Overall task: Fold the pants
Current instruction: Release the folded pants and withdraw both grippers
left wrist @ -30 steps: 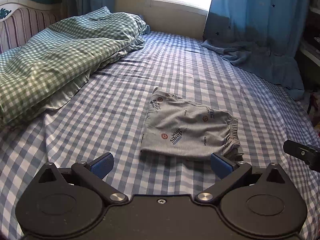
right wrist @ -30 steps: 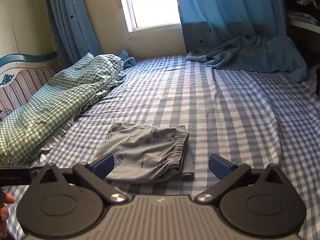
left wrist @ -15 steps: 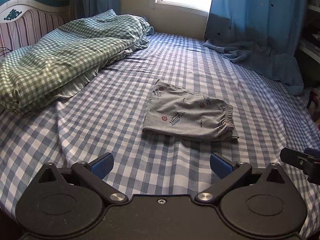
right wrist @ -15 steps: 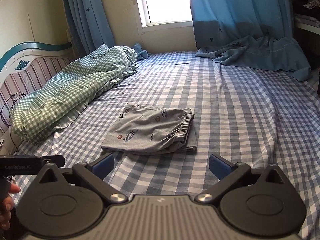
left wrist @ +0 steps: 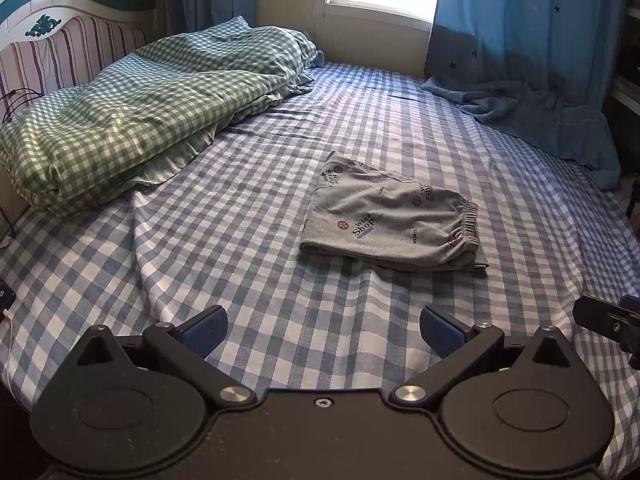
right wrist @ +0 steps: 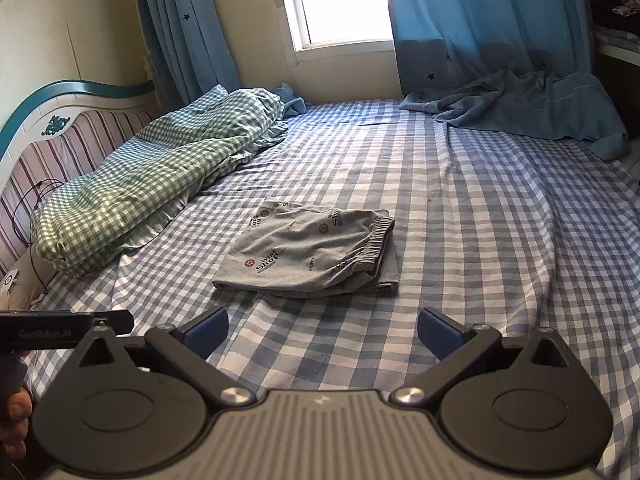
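The left tongs point(left wrist: 322, 330) are wide open and hold nothing. Their two blue tips hang over the bed point(left wrist: 248, 248), with only checked sheet between them. The right tongs point(right wrist: 322, 330) are wide open too, and they also hold nothing. In the right view, the left tongs poke in at the left edge, with a bit of a hand point(right wrist: 14, 420) under them.

Past the tips of both tongs lie the pants point(left wrist: 390, 220). They are grey with little words and dots on them. They are folded into a flat, neat pile and rest on the blue and white sheet, apart from both tongs. The stretchy waist is on the right side of the pile.

Farther away and to the left is a green checked blanket point(left wrist: 140, 108), all bunched up next to the striped headboard point(left wrist: 68, 52). At the far end is a bright window point(right wrist: 340, 4) with blue curtains point(right wrist: 480, 20). The right curtain spills onto the far right corner of the bed
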`<state>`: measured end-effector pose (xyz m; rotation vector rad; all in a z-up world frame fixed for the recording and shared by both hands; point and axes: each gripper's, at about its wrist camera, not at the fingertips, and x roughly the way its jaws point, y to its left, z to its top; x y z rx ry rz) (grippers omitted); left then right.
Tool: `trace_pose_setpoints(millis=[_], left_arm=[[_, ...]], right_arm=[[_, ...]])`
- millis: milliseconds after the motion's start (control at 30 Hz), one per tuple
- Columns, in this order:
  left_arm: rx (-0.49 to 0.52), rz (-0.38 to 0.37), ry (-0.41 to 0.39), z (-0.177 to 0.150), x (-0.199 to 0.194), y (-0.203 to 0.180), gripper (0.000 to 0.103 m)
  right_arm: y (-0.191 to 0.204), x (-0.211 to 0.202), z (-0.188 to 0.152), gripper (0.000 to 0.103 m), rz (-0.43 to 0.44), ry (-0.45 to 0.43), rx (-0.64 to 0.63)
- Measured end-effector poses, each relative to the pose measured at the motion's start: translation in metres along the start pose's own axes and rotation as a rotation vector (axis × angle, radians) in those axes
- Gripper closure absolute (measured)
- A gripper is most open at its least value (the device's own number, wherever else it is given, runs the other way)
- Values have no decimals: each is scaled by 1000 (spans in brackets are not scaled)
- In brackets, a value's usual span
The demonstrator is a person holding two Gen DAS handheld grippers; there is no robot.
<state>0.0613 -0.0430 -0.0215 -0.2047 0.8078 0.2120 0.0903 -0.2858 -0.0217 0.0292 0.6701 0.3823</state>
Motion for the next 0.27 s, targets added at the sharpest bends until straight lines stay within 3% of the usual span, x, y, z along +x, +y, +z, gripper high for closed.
trace_pose_setpoints(millis=[267], left_arm=[[13, 7, -11, -2, -2, -3, 1]], right_arm=[[-1, 2, 0, 0, 9, 10, -3]])
